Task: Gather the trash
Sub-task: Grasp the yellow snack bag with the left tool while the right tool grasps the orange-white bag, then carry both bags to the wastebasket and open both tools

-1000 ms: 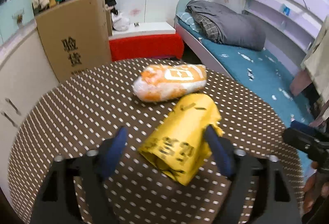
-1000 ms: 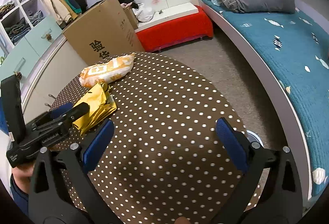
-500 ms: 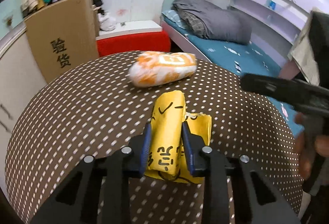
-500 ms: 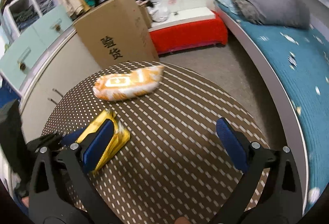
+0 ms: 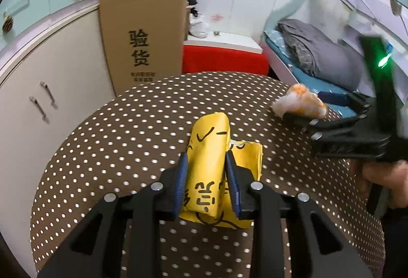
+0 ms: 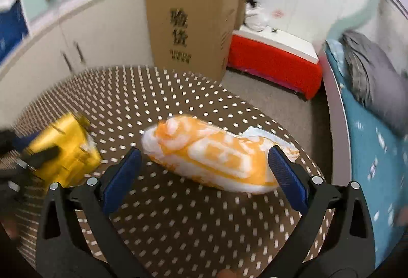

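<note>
My left gripper [image 5: 206,163] is shut on a crumpled yellow wrapper [image 5: 209,150] with black print, held over the brown dotted round table [image 5: 127,130]. The wrapper also shows blurred at the left of the right wrist view [image 6: 61,150]. An orange and white plastic package [image 6: 211,153] lies on the table; in the left wrist view it sits at the right edge [image 5: 301,101]. My right gripper [image 6: 204,163] is open, its blue pads on either side of the package's near side, apart from it.
A tall cardboard box [image 5: 142,40] stands on the floor behind the table. A red and white bench [image 5: 221,53] is behind it. A bed with a blue sheet [image 6: 369,124] runs along the right. White cabinets [image 5: 38,89] are on the left.
My left gripper closed on the yellow wrapper and holds it. My right gripper swung left and moved in on the orange package, still open.
</note>
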Demonstrator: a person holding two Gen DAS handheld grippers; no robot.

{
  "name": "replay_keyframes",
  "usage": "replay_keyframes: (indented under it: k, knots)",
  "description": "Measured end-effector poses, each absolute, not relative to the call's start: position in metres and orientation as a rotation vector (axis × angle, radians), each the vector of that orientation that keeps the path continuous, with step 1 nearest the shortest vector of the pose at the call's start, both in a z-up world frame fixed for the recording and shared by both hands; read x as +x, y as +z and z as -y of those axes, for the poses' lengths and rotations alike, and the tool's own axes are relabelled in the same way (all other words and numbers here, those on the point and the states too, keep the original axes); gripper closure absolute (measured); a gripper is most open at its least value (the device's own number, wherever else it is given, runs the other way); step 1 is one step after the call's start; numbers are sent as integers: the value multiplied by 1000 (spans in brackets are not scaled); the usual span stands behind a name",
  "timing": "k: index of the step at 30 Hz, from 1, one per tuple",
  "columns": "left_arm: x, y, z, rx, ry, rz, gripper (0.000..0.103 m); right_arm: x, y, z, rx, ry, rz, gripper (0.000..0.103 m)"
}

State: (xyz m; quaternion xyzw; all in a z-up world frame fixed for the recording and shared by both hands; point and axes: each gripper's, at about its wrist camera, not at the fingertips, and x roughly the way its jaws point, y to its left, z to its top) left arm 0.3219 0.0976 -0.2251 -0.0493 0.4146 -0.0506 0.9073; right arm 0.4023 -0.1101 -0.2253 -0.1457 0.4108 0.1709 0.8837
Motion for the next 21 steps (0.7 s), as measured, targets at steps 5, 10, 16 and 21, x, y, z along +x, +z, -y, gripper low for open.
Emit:
replay_keyframes:
  k: [5,10,16,21]
  knots:
    - [319,-221,-101,-110,-103,-855,74,397,-222,132,-241,316,-846,58]
    - [308,-213,-92,-137,-118,-845,74,364,-206,165,-47,354,-832,61]
    - [278,-191,-68,-140,-158,-807,74,307,-178,212,187,381,-786,61]
    - [253,-169,-34,-134,-218,-774,74,258,-157,259,315,370,-737,61]
